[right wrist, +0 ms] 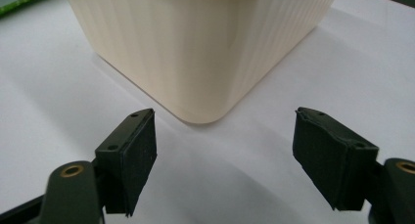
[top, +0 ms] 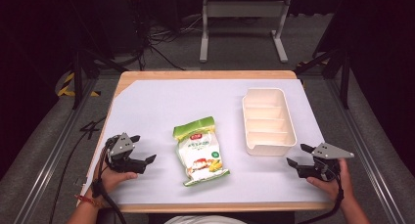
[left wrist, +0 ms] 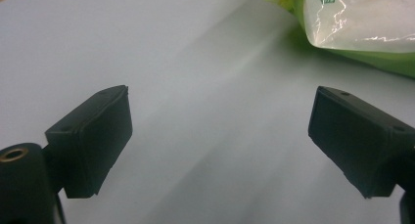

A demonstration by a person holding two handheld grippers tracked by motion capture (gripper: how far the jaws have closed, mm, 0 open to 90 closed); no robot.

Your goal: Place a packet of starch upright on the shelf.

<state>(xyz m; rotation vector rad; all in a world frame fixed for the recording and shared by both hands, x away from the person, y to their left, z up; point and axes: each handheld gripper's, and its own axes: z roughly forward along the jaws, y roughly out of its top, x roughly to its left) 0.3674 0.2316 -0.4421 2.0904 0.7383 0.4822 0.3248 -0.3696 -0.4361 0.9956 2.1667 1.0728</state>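
A green and white snack bag (top: pixel 199 149) lies flat in the middle of the white table sheet; its corner (left wrist: pixel 357 23) shows at the top right of the left gripper view. A cream ribbed bin (top: pixel 267 120) with divided compartments stands to the bag's right. My left gripper (top: pixel 143 148) rests low at the front left, a short way left of the bag, jaws wide and empty (left wrist: pixel 220 145). My right gripper (top: pixel 299 155) sits at the front right, just in front of the bin's near corner (right wrist: pixel 195 53), also open with nothing between its pads (right wrist: pixel 222 160).
The white sheet (top: pixel 161 101) covers a wooden table whose edges show at the back and front. A metal frame stand (top: pixel 242 23) and cables lie on the dark floor beyond. Rails run along both sides of the table.
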